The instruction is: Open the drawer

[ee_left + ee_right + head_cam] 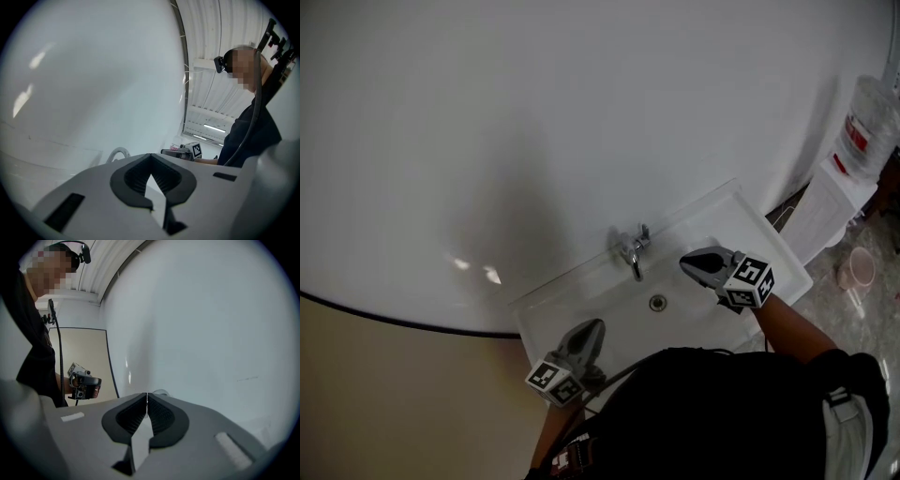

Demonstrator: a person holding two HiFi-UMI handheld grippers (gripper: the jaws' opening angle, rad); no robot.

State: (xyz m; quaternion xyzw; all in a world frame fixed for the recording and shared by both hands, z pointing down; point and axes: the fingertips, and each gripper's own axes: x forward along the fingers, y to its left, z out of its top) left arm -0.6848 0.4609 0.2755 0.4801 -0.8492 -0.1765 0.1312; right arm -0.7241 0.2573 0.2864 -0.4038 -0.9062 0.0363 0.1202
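Dark top [703,412], white basin [769,234] w/ tap [635,253] under round mirror [534,122]

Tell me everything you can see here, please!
sink: one, white, against the wall
tap: one, silver, at the sink's back edge
drain: one, metal, in the basin
stand: one, white, right of the sink
water bottle: one, clear with a red label, on the stand
container: one, pink, on the floor, far right
left gripper: one, grey, shut, over the sink's near left corner
right gripper: one, grey, shut, over the sink's right side
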